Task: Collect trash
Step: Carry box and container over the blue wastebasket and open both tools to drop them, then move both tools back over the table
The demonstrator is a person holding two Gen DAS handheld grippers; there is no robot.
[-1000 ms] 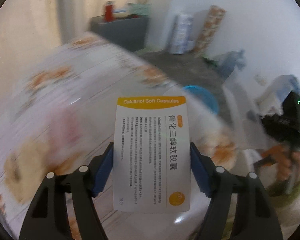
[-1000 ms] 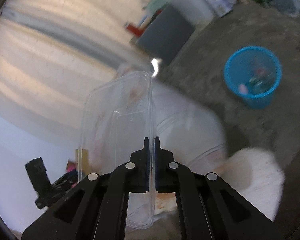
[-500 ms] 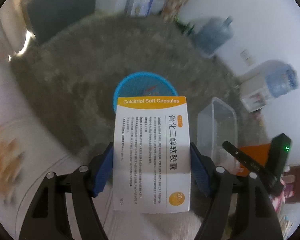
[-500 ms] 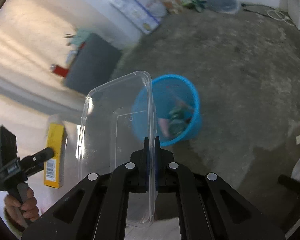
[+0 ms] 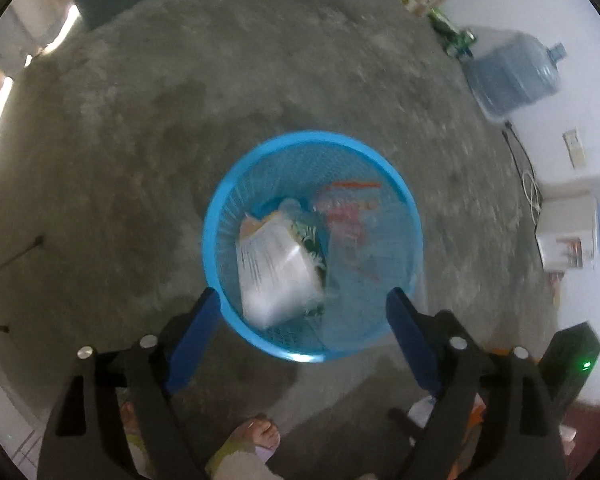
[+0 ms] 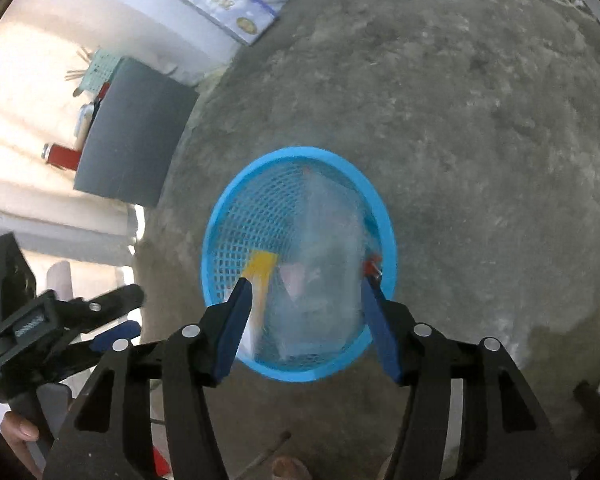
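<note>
A blue mesh trash basket [image 5: 220, 208] stands on the grey floor below both grippers; it also shows in the right wrist view [image 6: 236, 216]. The white and orange medicine box [image 5: 276, 264] lies inside it, blurred. The clear plastic container [image 5: 364, 248] is inside too, beside the box, also blurred [image 6: 324, 264]. My left gripper [image 5: 304, 320] is open and empty just above the basket's near rim. My right gripper [image 6: 304, 316] is open and empty above the near rim. The left gripper shows at the left of the right wrist view [image 6: 60, 320].
A grey cabinet [image 6: 132, 132] stands at the left by the wall. A large water bottle [image 5: 512, 76] lies on the floor at the far right. A white water dispenser [image 5: 568, 232] stands by the right wall. My foot [image 5: 256, 440] is below the basket.
Both grippers swung from the table to over the basket. Both opened. The medicine box and the clear container dropped into the basket.
</note>
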